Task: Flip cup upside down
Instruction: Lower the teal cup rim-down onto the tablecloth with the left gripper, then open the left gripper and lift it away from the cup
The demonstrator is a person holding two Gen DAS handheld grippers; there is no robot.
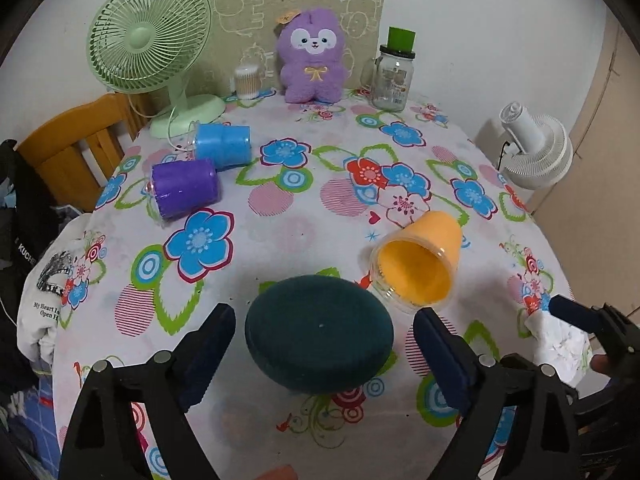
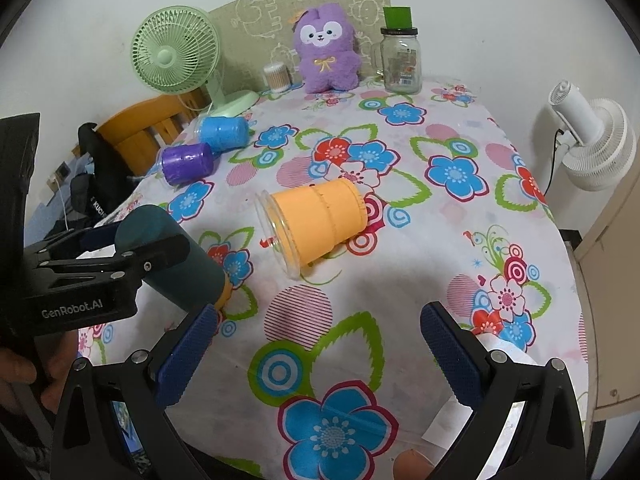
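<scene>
My left claw (image 1: 325,314) pinches the dark teal cup (image 1: 320,336) between its pads. The flat base faces my camera, so the turn looks nearly done. I judge this the set-down step: lower until the rim sits flat on the flowered tablecloth (image 1: 280,240), then spread the pads and back straight out.

My right claw (image 2: 320,312) is spread and empty, held low over the cloth. Ahead of it, a little left of centre, an orange cup (image 2: 320,220) lies on its side — probably the next one to turn.

The left camera gives only the base and hides the tilt. The right camera, with the cup off to its left, shows it leaning, mouth end down near the cloth, one finger across its wall. Whether the rim touches the cloth I cannot tell. Something orange peeks out under the mouth end — I cannot say what.
</scene>
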